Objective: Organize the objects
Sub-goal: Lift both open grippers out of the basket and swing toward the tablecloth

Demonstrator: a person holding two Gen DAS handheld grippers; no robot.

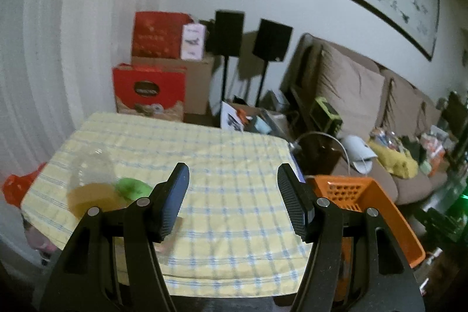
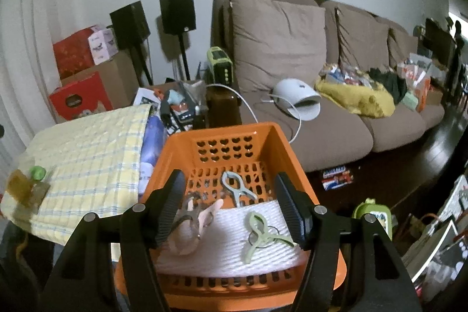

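Observation:
My left gripper (image 1: 233, 176) is open over the yellow checked cloth (image 1: 222, 154) on the table, with nothing between its fingers. To its left a clear bottle (image 1: 92, 186) with amber liquid and a green cap lies on the cloth, blurred. My right gripper (image 2: 229, 180) is open above the orange basket (image 2: 222, 133). A white foam sheet (image 2: 228, 250) lies in the basket. On or by it rest a blue-grey clip (image 2: 235, 187), a pink clip (image 2: 194, 220) close to the left finger, and a pale green clip (image 2: 259, 234). The bottle (image 2: 25, 186) shows at the far left of that view.
The basket (image 1: 362, 198) stands off the table's right edge. Behind are a brown sofa (image 2: 292, 54) with clutter, two black speakers on stands (image 2: 177, 10), and red boxes (image 1: 149, 89). A green container (image 2: 373, 212) and packets lie on the dark floor at right.

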